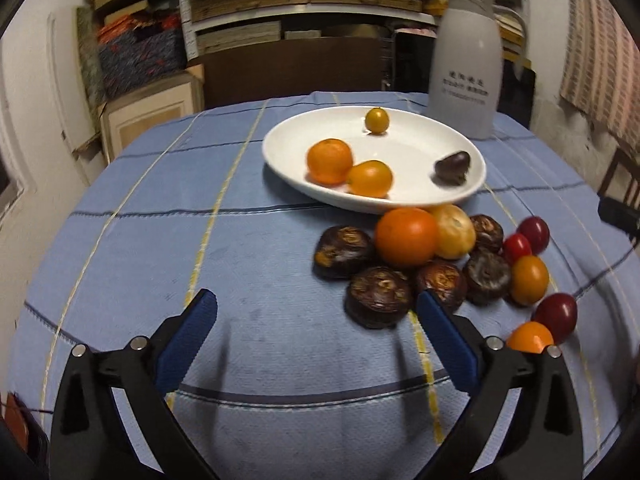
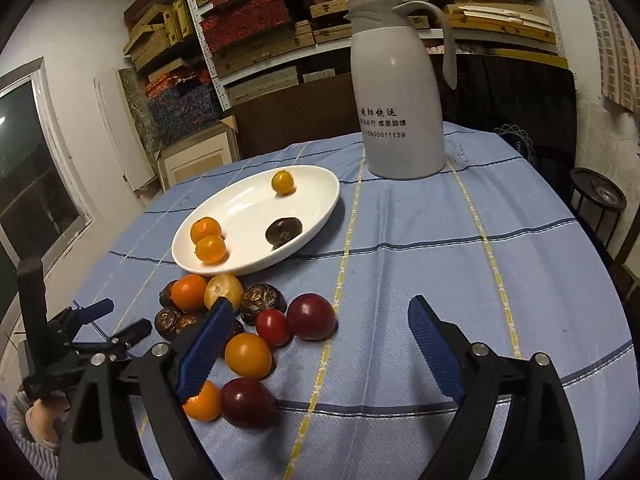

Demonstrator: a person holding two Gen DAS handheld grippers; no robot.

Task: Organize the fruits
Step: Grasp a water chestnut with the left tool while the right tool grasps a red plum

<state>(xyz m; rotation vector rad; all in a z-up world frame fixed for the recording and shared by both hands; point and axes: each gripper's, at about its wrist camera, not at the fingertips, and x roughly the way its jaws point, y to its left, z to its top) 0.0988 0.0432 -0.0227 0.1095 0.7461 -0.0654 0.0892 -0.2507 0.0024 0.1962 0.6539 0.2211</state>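
A white oval plate [image 1: 408,148] [image 2: 240,208] on the blue cloth holds an orange [image 1: 329,160], two small yellow-orange tomatoes [image 1: 370,178] [image 1: 377,120] and one dark brown water chestnut [image 1: 452,168] [image 2: 283,231]. In front of the plate lies a pile: an orange [image 1: 406,236] [image 2: 189,290], several brown chestnuts [image 1: 378,296], red tomatoes [image 2: 311,316] and yellow tomatoes [image 2: 248,355]. My left gripper [image 1: 316,308] is open over bare cloth, left of the pile. Also open, my right gripper [image 2: 318,312] has its left finger over the pile's near fruits.
A tall grey thermos jug [image 2: 400,92] [image 1: 466,60] stands behind the plate at the back right. Shelves of boxes [image 2: 320,20] fill the wall beyond the table. The left gripper's body and a hand [image 2: 44,412] show at the lower left of the right wrist view.
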